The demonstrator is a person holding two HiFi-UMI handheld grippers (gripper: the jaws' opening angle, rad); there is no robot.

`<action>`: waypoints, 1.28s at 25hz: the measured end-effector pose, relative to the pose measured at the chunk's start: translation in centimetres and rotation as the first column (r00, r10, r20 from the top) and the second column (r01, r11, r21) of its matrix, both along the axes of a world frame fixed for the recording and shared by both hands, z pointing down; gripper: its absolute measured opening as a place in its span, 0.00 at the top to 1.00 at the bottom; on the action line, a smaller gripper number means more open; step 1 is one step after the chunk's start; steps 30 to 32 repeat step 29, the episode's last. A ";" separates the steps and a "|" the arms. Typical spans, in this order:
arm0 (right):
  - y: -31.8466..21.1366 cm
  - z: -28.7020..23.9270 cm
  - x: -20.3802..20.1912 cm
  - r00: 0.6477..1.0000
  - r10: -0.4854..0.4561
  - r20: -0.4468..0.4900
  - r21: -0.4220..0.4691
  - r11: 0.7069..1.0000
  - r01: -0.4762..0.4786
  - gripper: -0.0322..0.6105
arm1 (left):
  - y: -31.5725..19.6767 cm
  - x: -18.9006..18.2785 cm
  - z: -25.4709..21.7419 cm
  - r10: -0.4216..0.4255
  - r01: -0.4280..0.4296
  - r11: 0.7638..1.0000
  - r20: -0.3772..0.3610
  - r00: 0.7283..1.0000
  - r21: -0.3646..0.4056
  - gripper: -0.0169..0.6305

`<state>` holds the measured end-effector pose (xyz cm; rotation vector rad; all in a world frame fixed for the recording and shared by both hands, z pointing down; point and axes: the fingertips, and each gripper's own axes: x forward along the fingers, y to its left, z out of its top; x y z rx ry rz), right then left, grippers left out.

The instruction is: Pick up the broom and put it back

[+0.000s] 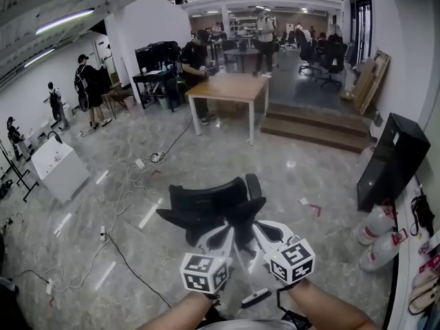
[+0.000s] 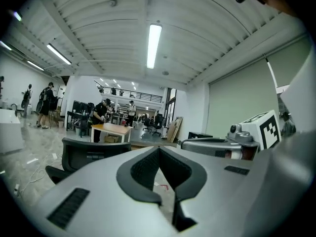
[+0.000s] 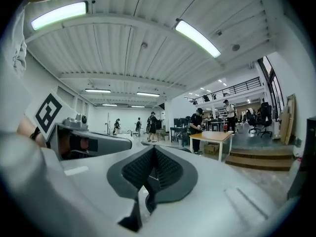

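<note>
While cables (image 1: 124,205) cross the glossy floor (image 1: 289,177), a wooden table (image 1: 230,88) stands beyond.

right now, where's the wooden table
In the head view the wooden table stands in the upper centre of the picture, farther off than the black office chair and just left of the steps.

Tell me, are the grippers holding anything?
Nothing is held. The left gripper and the right gripper both have their jaws shut together, with nothing between them.
</note>
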<state>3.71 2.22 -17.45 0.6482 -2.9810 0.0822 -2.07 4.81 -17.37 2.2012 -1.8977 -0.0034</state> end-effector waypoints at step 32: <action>-0.8 -1.5 0.9 0.999 -0.032 0.013 0.027 0.999 0.031 0.95 | -2.6 1.9 -0.4 -0.041 0.040 0.999 0.028 0.999 0.026 0.97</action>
